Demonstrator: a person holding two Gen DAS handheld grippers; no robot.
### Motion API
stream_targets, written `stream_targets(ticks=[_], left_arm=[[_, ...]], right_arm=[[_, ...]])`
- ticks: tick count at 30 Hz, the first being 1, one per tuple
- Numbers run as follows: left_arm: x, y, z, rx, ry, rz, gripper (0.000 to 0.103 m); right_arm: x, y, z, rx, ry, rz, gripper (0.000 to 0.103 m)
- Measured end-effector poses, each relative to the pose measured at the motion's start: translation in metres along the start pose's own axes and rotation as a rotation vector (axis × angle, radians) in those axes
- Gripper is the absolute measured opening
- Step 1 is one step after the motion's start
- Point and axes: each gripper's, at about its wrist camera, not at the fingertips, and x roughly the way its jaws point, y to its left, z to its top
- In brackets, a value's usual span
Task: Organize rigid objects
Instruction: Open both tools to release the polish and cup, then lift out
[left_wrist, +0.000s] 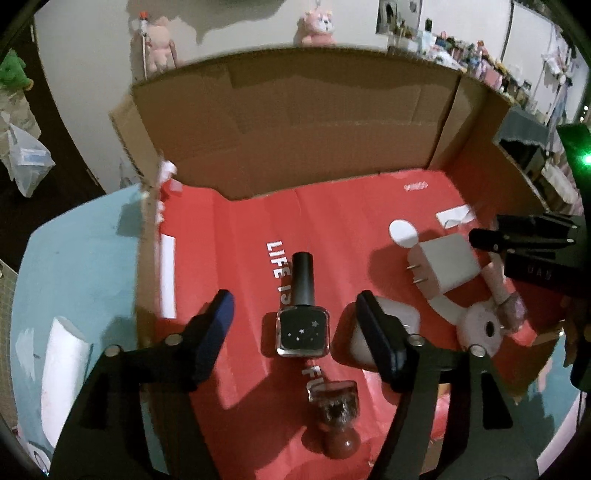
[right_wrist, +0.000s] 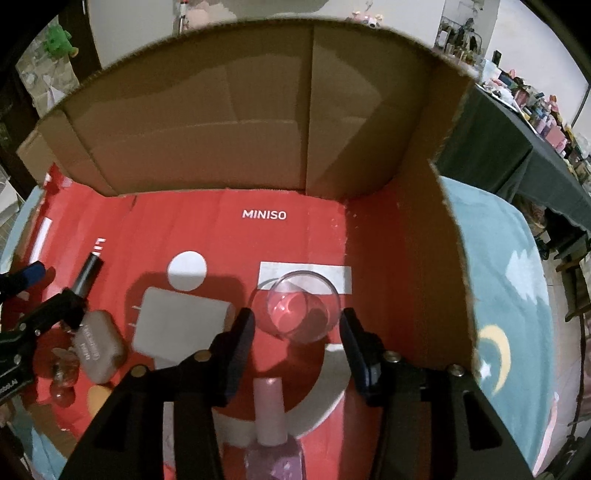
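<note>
A black nail polish bottle (left_wrist: 303, 314) lies on the red sheet, cap toward the back wall, between the fingers of my left gripper (left_wrist: 295, 325). That gripper is open and its pads stand clear of the bottle. My right gripper (right_wrist: 299, 332) is open too. A clear glass cup (right_wrist: 303, 306) stands just ahead of its tips, and a pink nail polish bottle (right_wrist: 271, 417) lies below between the fingers, untouched. A white charger plug (right_wrist: 181, 325) and a beige case (right_wrist: 98, 343) lie between the two grippers. The left gripper (right_wrist: 51, 288) shows at the left edge.
Tall cardboard walls (right_wrist: 221, 122) close off the back and right of the red sheet (right_wrist: 258, 229). A dark red bottle (left_wrist: 336, 406) lies near the front. A pale round object (left_wrist: 480, 328) sits by the pink bottle. A teal cloth (left_wrist: 81, 258) surrounds the box.
</note>
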Motion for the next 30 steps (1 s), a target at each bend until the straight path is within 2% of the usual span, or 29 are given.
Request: stream_targets(ticks=[4,9,14,20,24,26,30], left_arm=[[-0.027,0.000,-0.005,-0.015,-0.057,0.000,0.070],[-0.064,-0.006,-0.020,-0.026,-0.172,0.011,0.075],[-0.111,-0.011,-0.048,-0.038,-0.289,0.012,0.085],[-0.157,-0.017,-0.089,-0.080,-0.390,0.020,0.086],[-0.181,-0.028,-0.118,-0.061,-0.468,0.055,0.094],[-0.193,-0.036,-0.135,-0.050,-0.512,0.070,0.096],[-0.205,-0.048,-0.165,-0.040,-0.551,0.065,0.097]], right_arm=[[-0.026,0.004,-0.009,0.000,-0.039,0.002,0.068],[-0.066,0.004,-0.027,0.011,-0.105,0.042,0.072],[-0.113,-0.003,-0.055,0.021,-0.216,0.092,0.084],[-0.164,-0.001,-0.104,0.014,-0.374,0.142,0.091],[-0.191,0.002,-0.140,0.033,-0.466,0.174,0.098],[-0.199,0.007,-0.155,0.027,-0.498,0.171,0.103],[-0.212,0.013,-0.193,0.025,-0.560,0.141,0.103]])
